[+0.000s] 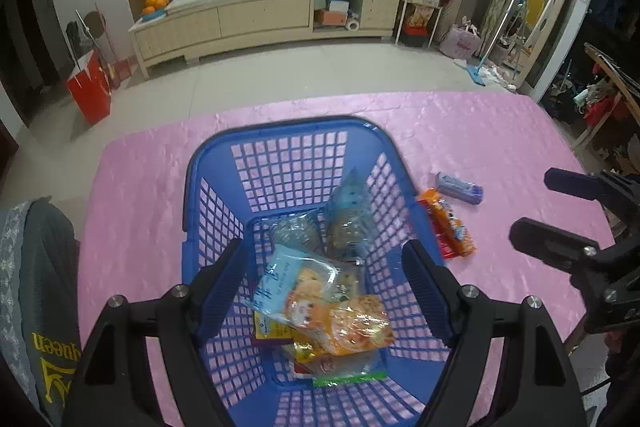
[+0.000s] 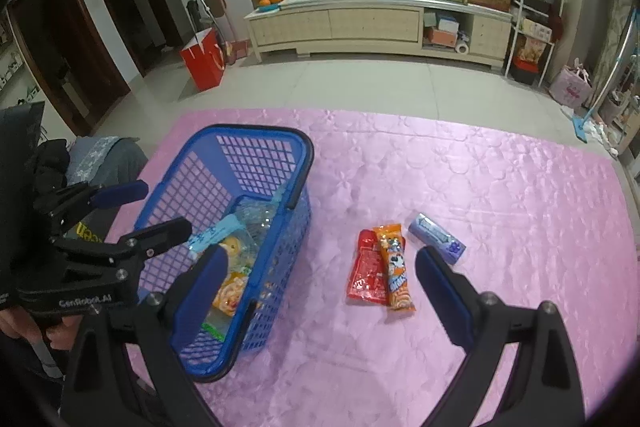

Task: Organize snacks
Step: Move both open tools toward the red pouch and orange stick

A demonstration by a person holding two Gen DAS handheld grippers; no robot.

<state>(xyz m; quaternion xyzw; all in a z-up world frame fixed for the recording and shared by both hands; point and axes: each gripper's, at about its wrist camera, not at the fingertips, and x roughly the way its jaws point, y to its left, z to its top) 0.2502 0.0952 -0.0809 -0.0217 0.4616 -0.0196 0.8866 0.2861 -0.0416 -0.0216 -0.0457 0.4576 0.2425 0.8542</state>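
Observation:
A blue plastic basket (image 1: 280, 125) stands on the pink cloth and holds several snack packets (image 1: 320, 291), among them a light-blue one and an orange one. My left gripper (image 1: 324, 283) hangs open above the basket's inside, its pads touching nothing. To the right of the basket (image 2: 260, 131) a red packet (image 2: 366, 275), an orange packet (image 2: 394, 267) and a purple pack (image 2: 438, 237) lie side by side on the cloth. My right gripper (image 2: 324, 285) is open above the cloth, between the basket and these three, holding nothing. Both views also show the other gripper: the left gripper (image 2: 148, 213) and the right gripper (image 1: 556, 213).
The pink cloth (image 2: 480, 187) covers the whole table, and its far edge drops to a tiled floor. A grey garment (image 1: 44, 267) with yellow lettering lies at the table's left edge. A red bag (image 2: 202, 61) and a long low cabinet (image 2: 376, 23) stand beyond.

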